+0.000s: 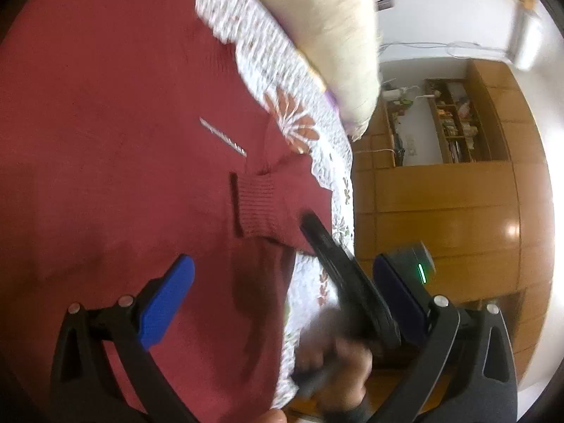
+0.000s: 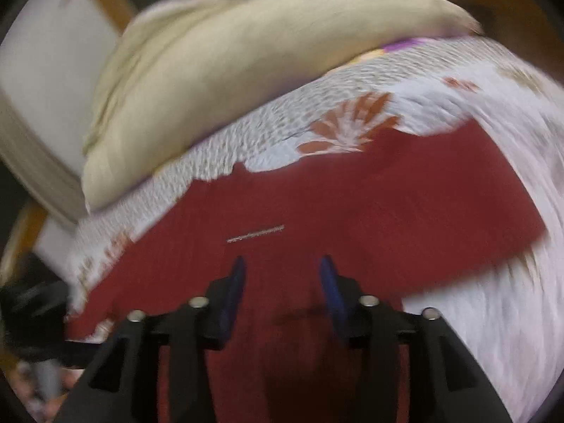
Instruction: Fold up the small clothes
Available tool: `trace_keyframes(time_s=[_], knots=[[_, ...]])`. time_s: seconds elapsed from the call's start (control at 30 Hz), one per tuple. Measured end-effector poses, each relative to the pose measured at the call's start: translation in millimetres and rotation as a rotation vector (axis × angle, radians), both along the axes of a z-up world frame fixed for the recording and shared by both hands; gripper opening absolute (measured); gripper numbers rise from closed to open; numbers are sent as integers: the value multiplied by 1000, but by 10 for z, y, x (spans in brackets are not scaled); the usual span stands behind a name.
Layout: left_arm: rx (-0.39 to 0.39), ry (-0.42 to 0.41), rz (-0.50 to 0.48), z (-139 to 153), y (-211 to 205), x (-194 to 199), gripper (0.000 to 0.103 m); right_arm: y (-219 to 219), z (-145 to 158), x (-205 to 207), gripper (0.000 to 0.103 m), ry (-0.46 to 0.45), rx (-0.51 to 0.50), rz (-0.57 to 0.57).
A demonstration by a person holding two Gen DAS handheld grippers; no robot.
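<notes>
A red sweater (image 1: 116,162) lies spread flat on a bed sheet (image 1: 261,53) that is white with brown flowers. One ribbed cuff (image 1: 259,204) is folded in over the red body. A thin silver line (image 2: 255,234) is on the chest. A cream pillow (image 2: 246,70) rests on the sheet, just past the sweater.

The left tongs (image 1: 282,275) are wide apart and hold nothing. They hang over the sweater's edge by the side of the bed. The right tongs (image 2: 280,278) have a narrower gap and hold nothing too. They float just over the red cloth.

A wooden shelf (image 1: 454,123) stands far off with small blurry things in it.
</notes>
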State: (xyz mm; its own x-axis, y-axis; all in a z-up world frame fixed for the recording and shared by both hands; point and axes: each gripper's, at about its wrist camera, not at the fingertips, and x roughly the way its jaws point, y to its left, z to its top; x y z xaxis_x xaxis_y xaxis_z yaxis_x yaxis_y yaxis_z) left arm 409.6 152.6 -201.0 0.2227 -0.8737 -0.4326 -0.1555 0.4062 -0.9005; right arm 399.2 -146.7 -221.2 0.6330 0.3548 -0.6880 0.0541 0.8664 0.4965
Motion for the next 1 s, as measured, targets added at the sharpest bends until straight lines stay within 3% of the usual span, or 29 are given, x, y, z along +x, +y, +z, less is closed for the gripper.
trace_keyframes(time_s=[0.1,0.3,0.43,0.47,0.53,0.6,0.77,1.0], knots=[[-30,57,-34,-229,-384,224,100,-66,-45,-465,50,-1,54,-14],[61,110,-57,-521,-820,445,100,-145,-291,-1255,55,52,110,-39],[96,84,-62,-479,-905,528,97,-162,-386,-1503,57,80,186,-49],[108,76,-67,-461,-917,535,92,-137,-392,-1532,57,79,193,-46],[154,75,-98,-468,-968,582,42,-83,-395,-1596,58,77,218,-39],[204,74,-88,-472,-922,616,21,-36,-399,-1643,58,79,237,-30],[240,8,-73,-275,-817,702,10,32,-353,-1725,58,76,238,-13],[293,-144,-76,431,-489,887,8,85,-341,-1769,58,74,235,-3]])
